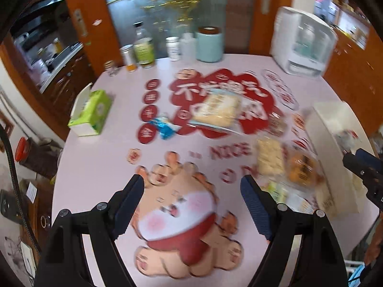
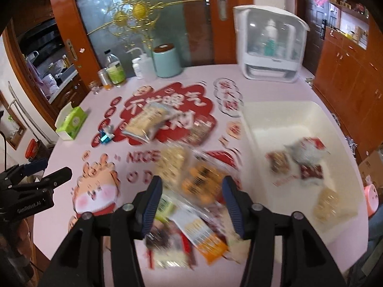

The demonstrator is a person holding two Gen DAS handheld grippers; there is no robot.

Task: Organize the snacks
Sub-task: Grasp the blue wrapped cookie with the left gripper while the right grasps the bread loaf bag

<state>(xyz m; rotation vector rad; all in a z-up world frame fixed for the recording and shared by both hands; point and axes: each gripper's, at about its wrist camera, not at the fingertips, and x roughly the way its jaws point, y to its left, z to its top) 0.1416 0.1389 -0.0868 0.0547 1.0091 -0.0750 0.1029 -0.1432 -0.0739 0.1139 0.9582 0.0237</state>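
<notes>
Snack packets lie on a pink printed tablecloth (image 1: 115,143). A large yellow packet (image 1: 217,107) (image 2: 148,119) and a small blue packet (image 1: 164,125) (image 2: 106,137) sit mid-table. A heap with an orange packet (image 2: 202,184) (image 1: 301,167) and a pale cracker packet (image 2: 171,161) lies in front of my right gripper (image 2: 191,186), which is open above it and empty. A white bin (image 2: 335,129) (image 1: 323,129) on the right holds several snacks. My left gripper (image 1: 192,184) is open and empty over the cartoon print. Both views are motion-blurred.
A green tissue box (image 1: 91,112) stands at the left edge. Bottles and jars (image 1: 143,47), a teal canister (image 1: 209,44) and a white appliance (image 1: 301,40) line the back. Wooden cabinets and a glass door stand behind the table.
</notes>
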